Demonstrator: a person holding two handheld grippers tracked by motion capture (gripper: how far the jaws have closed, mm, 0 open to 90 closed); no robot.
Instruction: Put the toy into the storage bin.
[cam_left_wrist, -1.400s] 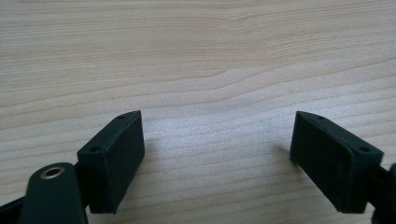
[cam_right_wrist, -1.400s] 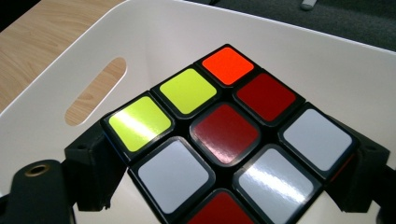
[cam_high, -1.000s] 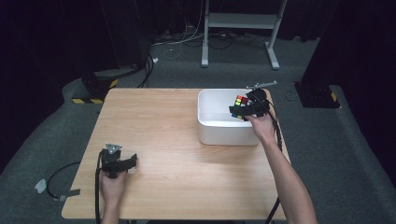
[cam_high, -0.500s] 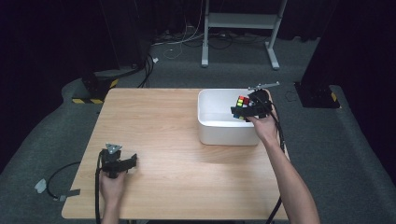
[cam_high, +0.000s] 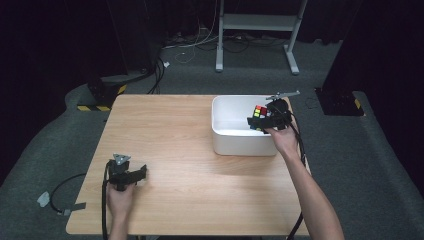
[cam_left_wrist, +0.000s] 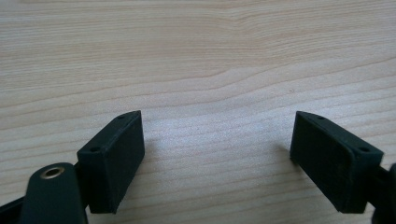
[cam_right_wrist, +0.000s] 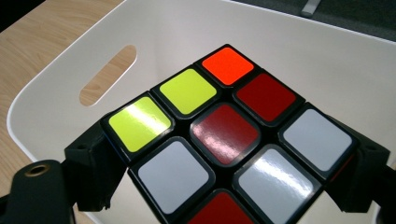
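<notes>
- Rubik's cube clamped between the two black jaws of the right gripper, one pad on each opposite side face, so the cube rides square and cannot spin out.
- Cube held in the air over the white plastic bin, inside the line of its rim near the right wall; probably poised for lowering into it.
- Top face towards the right gripper view: two yellow-green stickers, one orange, several dark red, three white, scrambled.
- Bin on the wooden table at the far right corner, upright, with an oval handle slot cut through one wall.
- Bin floor, where visible around the cube, bare and white; no other object seen inside, though the cube hides part of the bottom.
- Left gripper parked low over bare wood near the front left of the table, jaws spread wide with nothing between them; kept clear, likely because the drop needs one hand.
- Left hand wrapped round that gripper's grip, cable trailing off the table edge.
- Likely next need: a straight descent and a release close to the floor of the bin, since a hard cube let go from height could bounce or knock the wall.
</notes>
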